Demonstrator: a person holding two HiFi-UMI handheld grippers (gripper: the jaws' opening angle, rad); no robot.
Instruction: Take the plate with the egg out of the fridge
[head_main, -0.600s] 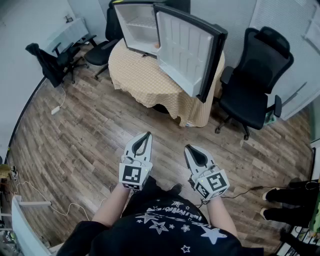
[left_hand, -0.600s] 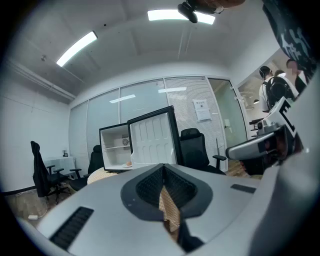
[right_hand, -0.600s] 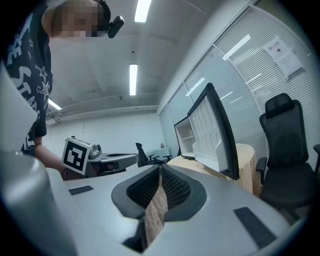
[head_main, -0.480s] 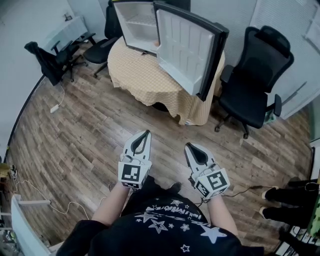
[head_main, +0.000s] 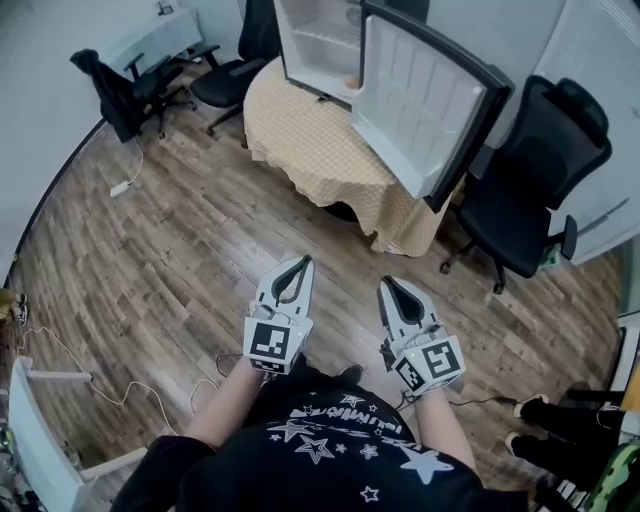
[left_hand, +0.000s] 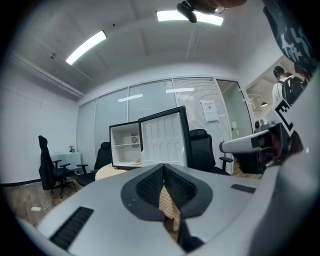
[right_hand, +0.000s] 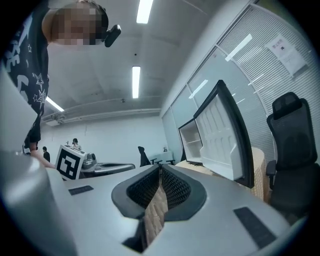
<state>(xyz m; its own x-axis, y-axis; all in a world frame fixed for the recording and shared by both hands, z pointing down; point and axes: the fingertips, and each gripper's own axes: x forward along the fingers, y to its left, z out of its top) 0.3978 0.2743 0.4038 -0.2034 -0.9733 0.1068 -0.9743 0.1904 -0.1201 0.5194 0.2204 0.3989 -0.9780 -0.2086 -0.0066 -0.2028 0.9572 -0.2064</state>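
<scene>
- Head view: the task looks barely started. The mini fridge (head_main: 320, 45) stands on a round tabletop (head_main: 310, 140) under a yellow checked cloth. Its door (head_main: 425, 100) is already swung wide.
- A small orange-tan shape low inside the fridge is probably the egg (head_main: 351, 82). The plate under it is too small to make out here.
- The left gripper (head_main: 301, 263) and right gripper (head_main: 386, 284) are side by side close to the person's body and well apart from the tabletop. Both point toward the fridge.
- What is left, by my reading: walking up, reaching in, gripping the plate and lifting it out.
- The floor (head_main: 170, 250) is wood plank, with a white power strip (head_main: 122, 188) and cable near the wall. Black office chairs sit to the right (head_main: 540, 190) and left (head_main: 225, 80) of the tabletop.
- Left gripper view: its fingers (left_hand: 150, 187) are pressed together at the tips and pinch nothing. Only the cloth shows through the gap behind them.
- Beyond them the plate with the egg (left_hand: 136, 161) sits on the fridge's bottom shelf, untouched. Behind are glass partitions with blinds, and strip lights on the ceiling.
- Right gripper view: its fingers (right_hand: 175, 190) are likewise pressed together and empty. The open door fills the right of this view, with an office chair past it.
</scene>
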